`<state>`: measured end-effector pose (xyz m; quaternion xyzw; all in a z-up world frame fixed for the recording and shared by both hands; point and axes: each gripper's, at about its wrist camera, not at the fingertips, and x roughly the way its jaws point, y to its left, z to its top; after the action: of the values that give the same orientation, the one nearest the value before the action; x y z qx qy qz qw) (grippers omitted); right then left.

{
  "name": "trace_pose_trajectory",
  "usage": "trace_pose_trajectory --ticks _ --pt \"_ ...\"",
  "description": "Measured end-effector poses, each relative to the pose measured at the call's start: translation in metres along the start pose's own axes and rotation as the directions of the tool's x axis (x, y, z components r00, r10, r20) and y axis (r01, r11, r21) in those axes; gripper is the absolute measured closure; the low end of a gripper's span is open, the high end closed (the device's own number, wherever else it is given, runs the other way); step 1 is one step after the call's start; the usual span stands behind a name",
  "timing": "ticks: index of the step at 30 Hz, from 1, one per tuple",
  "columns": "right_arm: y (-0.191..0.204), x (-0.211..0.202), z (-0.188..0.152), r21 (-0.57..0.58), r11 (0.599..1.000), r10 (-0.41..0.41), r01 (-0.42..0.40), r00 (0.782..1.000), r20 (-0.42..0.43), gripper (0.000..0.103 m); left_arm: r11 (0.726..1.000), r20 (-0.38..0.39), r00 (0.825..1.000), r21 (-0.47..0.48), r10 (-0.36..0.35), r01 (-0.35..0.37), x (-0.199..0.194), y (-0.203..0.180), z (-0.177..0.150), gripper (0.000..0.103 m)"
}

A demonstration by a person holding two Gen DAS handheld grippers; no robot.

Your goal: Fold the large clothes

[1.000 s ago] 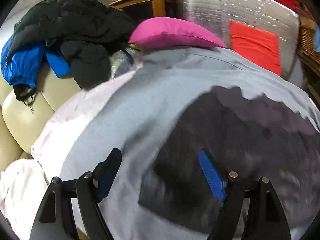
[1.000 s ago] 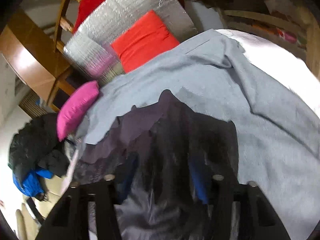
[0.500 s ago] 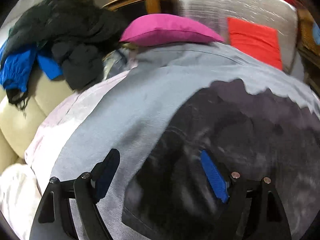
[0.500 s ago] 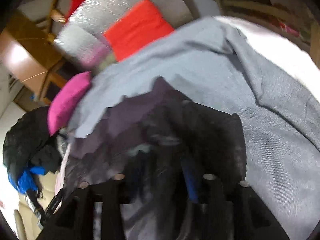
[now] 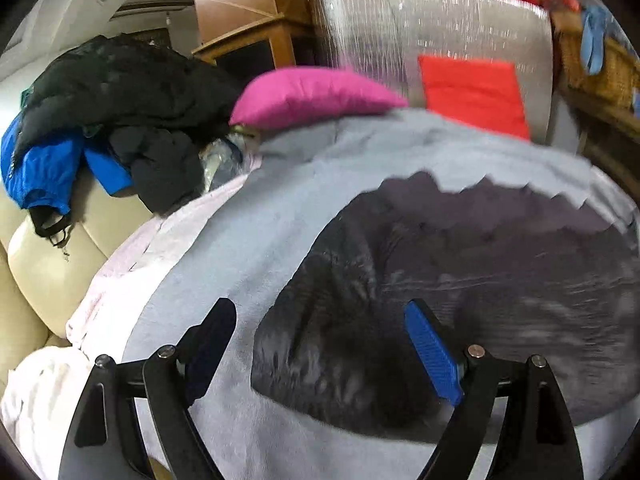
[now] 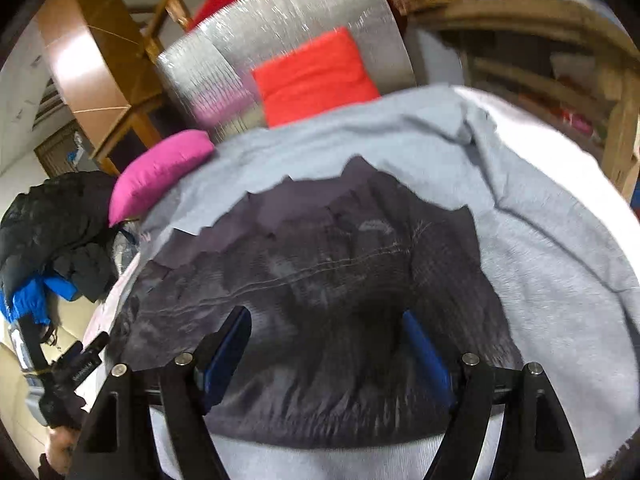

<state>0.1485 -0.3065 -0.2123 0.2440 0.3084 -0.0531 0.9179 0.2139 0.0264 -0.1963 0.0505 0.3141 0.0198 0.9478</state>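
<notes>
No readable labels anywhere. The grey shirt [image 5: 280,216] with its big dark mountain print [image 6: 320,280] lies spread flat, filling the foreground. Behind it are a silver foil mat [image 5: 432,24], a black jacket pile [image 5: 120,84], then a pink cushion [image 5: 312,94]. The left gripper [image 5: 320,344] is spread wide above the cloth; the right gripper [image 6: 324,348] is opening, pinching nothing.

The grey sweatshirt [image 5: 248,240] under my grippers is matt, slightly fuzzy knit cloth; its dark print [image 6: 320,300] looks smoother and flatter. The pink pillow [image 5: 312,94] is soft matt fabric, the mat [image 6: 280,40] behind is shiny crinkled foil, and the sofa [image 5: 44,264] is glossy cream leather.
</notes>
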Motion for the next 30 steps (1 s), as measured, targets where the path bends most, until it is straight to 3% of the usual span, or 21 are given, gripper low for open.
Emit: trace_pose_trajectory --ticks 3,9,19,30 --pt "0.012 -0.023 0.002 -0.03 0.999 -0.013 0.014 1.0 0.02 0.022 0.999 0.03 0.999 -0.031 -0.015 0.016 -0.03 0.0 0.003 0.016" --pt "0.043 -0.069 0.0 -0.102 0.99 -0.086 0.093 0.994 0.07 0.022 1.0 0.1 0.995 -0.002 -0.003 0.004 -0.073 0.001 0.018 0.015" --pt "0.076 -0.117 -0.004 -0.187 0.963 -0.163 0.196 0.971 0.176 0.022 0.999 0.229 0.973 0.009 -0.038 0.037 -0.145 0.002 0.035 0.006" --pt "0.092 -0.157 -0.008 -0.201 0.952 -0.174 0.231 0.948 0.268 0.022 0.999 0.291 0.956 -0.007 -0.033 0.036 -0.178 0.004 0.04 0.003"
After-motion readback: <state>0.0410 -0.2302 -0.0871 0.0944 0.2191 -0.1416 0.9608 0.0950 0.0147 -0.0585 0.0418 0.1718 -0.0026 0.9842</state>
